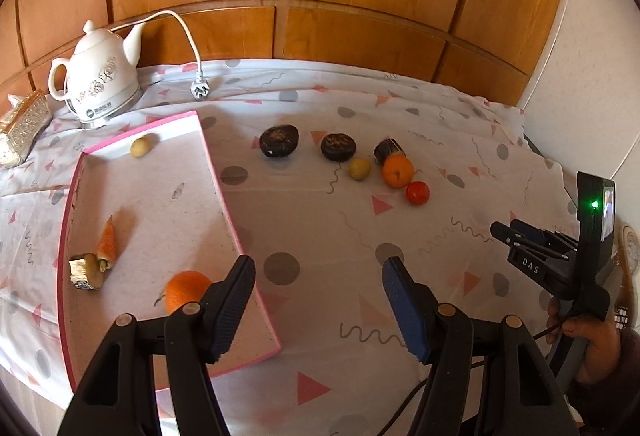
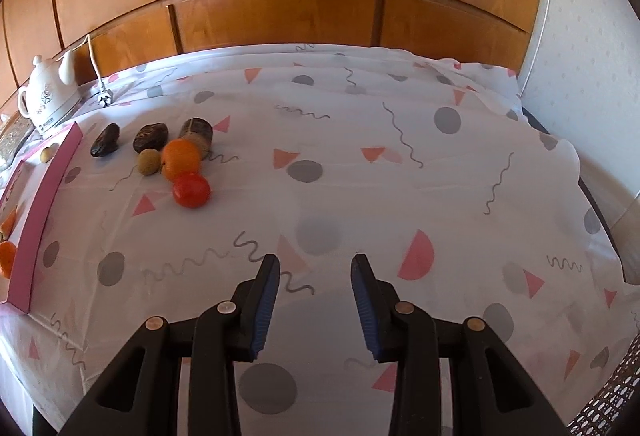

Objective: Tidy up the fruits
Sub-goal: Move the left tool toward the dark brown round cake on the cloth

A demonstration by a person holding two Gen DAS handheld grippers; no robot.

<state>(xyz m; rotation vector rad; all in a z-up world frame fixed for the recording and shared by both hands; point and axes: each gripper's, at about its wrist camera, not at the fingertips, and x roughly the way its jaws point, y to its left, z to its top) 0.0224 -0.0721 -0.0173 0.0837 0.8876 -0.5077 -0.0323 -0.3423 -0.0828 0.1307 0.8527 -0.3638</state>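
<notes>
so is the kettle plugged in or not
Not plugged in: the white kettle stands upright by the tray, and its plug lies loose on the tablecloth, prongs bare.

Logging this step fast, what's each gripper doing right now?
Left gripper: open, holding nothing.
Right gripper: open, narrower gap, holding nothing.

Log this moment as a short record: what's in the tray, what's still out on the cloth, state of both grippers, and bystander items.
tray: pink-rimmed, holds an orange, a carrot piece, a foil-wrapped piece and a small yellowish fruit
on cloth: three dark fruits, a small green-yellow fruit, a second orange, a red tomato
left gripper: open, empty, above the tray's near edge
right gripper: open, empty, over bare tablecloth
bystanders: white kettle, unplugged, its plug lying on the cloth
</notes>
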